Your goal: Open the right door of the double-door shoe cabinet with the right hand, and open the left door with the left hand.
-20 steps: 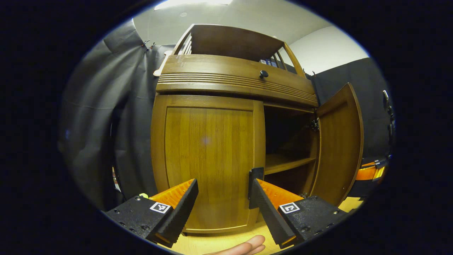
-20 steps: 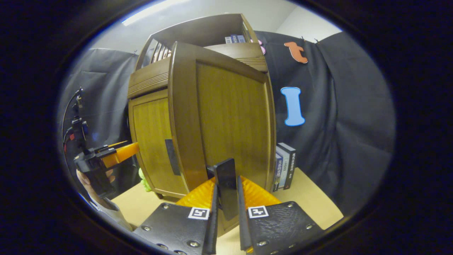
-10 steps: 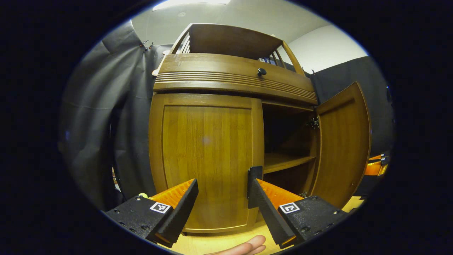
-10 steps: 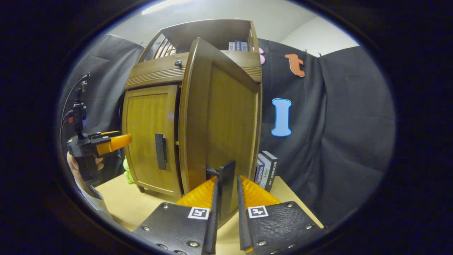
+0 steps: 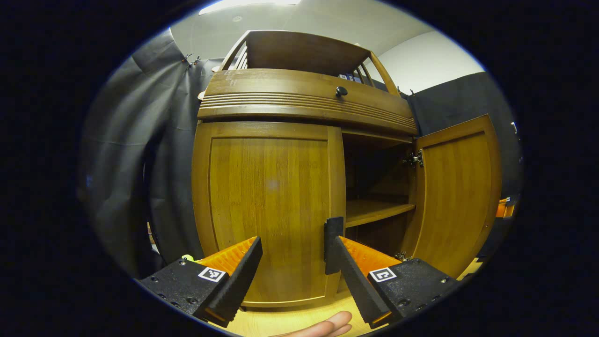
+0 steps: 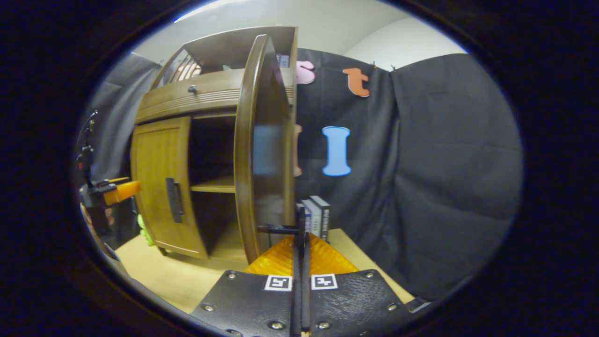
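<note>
The wooden shoe cabinet (image 5: 304, 93) stands close in front in the left gripper view. Its left door (image 5: 266, 206) is closed, and its black handle (image 5: 333, 243) lies right at the tip of one finger of my left gripper (image 5: 292, 262), which is open and holds nothing. The right door (image 5: 456, 196) stands swung wide, baring a shelf (image 5: 374, 210). In the right gripper view that door (image 6: 248, 140) is seen edge-on and my right gripper (image 6: 301, 243) is shut on its black handle (image 6: 281, 229). The left gripper (image 6: 110, 192) shows far left, before the left door (image 6: 157, 178).
Several books (image 6: 316, 217) stand upright beside the cabinet against the black cloth. A small green thing (image 6: 145, 229) lies by the cabinet's left foot on the light wooden tabletop (image 6: 178, 276). A drawer with a round knob (image 5: 341, 91) runs above the doors.
The right door has swung much wider open, carried by my right gripper still shut on its handle. My left gripper has stayed open near the left door's handle, barely moving.
</note>
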`<state>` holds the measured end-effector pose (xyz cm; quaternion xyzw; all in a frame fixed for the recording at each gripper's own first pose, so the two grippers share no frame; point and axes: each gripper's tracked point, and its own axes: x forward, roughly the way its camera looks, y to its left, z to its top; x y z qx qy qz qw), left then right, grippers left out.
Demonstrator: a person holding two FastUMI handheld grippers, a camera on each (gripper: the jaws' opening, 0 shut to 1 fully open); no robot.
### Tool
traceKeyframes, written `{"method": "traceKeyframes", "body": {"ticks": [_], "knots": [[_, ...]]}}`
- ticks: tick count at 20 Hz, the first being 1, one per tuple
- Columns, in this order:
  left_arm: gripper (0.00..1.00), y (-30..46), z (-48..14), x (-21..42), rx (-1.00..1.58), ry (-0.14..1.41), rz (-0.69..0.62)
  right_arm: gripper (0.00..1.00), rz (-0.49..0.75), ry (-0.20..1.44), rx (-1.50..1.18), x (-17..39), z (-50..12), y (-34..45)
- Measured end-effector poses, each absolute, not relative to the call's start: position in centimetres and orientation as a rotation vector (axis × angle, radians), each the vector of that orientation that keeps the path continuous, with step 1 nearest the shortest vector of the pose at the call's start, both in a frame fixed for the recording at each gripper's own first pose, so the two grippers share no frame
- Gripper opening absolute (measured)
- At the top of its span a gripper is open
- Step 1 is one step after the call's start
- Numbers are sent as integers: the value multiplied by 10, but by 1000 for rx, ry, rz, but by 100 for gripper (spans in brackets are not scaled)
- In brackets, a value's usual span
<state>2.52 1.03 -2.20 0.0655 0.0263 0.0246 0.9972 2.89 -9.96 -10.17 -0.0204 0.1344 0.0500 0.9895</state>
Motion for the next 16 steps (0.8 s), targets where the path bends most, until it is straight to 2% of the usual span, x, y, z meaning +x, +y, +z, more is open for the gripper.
{"method": "traceKeyframes", "body": {"ticks": [2,3,4,5,6,7,11,12,13,14,16], "knots": [[96,10,-25,29,133,59,55,1,138,277,4,35,-103,-111],[92,11,-26,30,134,62,58,1,153,275,3,37,-102,-116],[96,11,-29,32,136,68,61,0,160,273,8,39,-103,-123],[92,12,-32,34,138,75,66,1,168,270,16,39,-103,-124],[96,12,-34,35,138,79,72,1,170,266,12,40,-103,-125],[92,13,-37,38,135,85,76,1,168,257,-4,40,-102,-128],[92,10,-47,55,118,83,90,1,177,247,11,40,-103,-132],[96,5,-47,62,112,67,77,1,177,238,1,39,-102,-131],[92,-3,-50,69,110,61,48,1,169,225,-21,38,-103,-133],[96,-13,-56,74,122,62,-5,1,153,213,-53,33,-102,-138],[94,-17,-61,83,152,58,-44,2,74,190,-68,25,-98,-157]]}}
